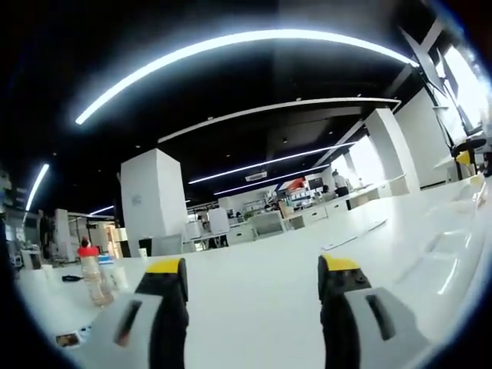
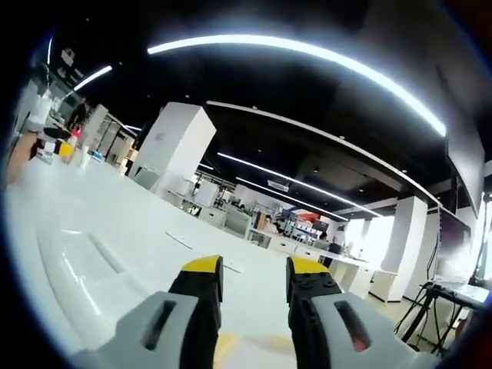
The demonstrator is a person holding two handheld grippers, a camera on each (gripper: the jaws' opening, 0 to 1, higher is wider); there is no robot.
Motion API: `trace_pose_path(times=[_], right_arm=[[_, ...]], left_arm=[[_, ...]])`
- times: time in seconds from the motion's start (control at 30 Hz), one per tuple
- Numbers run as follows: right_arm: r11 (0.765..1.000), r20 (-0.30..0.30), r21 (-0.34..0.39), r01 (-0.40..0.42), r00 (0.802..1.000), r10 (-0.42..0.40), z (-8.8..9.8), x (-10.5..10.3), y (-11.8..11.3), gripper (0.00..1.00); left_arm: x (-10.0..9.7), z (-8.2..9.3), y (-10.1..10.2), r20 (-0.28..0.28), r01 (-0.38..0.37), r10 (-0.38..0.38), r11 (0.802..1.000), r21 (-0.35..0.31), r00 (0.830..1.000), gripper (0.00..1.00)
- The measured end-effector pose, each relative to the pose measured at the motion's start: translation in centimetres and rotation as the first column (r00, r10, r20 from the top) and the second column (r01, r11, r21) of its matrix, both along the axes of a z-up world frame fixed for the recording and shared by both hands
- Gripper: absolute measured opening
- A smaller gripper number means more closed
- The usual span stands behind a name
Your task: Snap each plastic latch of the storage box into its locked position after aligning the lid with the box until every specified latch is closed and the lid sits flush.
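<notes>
A wide white table [image 1: 261,292] ran under both grippers in an open office with white pillars [image 1: 154,200] and long ceiling light strips [image 1: 254,38]. The storage box lid [image 2: 84,269], white with moulded recesses, lay low at the left of the right gripper view and along the right edge of the left gripper view. No latch could be made out. The left gripper [image 1: 252,277] held its yellow-tipped jaws spread wide over bare table. The right gripper [image 2: 254,280] held its jaws parted, gripping nothing. A red-capped bottle [image 1: 94,273] stood on the table beyond the left jaw.
</notes>
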State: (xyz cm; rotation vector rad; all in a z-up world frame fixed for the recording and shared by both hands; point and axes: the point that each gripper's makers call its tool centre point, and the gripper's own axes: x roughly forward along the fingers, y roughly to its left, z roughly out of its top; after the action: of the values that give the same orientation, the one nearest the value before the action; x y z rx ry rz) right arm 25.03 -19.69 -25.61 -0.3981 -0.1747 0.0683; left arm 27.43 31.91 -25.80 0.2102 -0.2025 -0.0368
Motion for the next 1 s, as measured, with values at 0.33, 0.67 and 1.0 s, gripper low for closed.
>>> trace_pose_path(times=[0.33,0.67,1.0], right_arm=[[0.999,0.023,0.029,0.025,0.999,-0.026,0.4,-0.4,-1.2,0.32],[0.998,0.042,0.046,0.046,0.998,-0.048,0.8,-0.7,-2.0,0.32],[0.996,0.055,0.064,0.060,0.996,-0.063,1.1,-0.8,-2.3,0.33]], left_arm=[[-0.7,1.3,-0.9,0.008,0.071,-0.071,0.995,-0.069,0.997,0.71],[-1.2,3.0,-2.6,0.021,0.126,-0.125,0.990,-0.055,0.992,0.74],[-1.8,4.2,-5.8,-0.011,0.260,-0.260,0.966,-0.015,0.966,0.73]])
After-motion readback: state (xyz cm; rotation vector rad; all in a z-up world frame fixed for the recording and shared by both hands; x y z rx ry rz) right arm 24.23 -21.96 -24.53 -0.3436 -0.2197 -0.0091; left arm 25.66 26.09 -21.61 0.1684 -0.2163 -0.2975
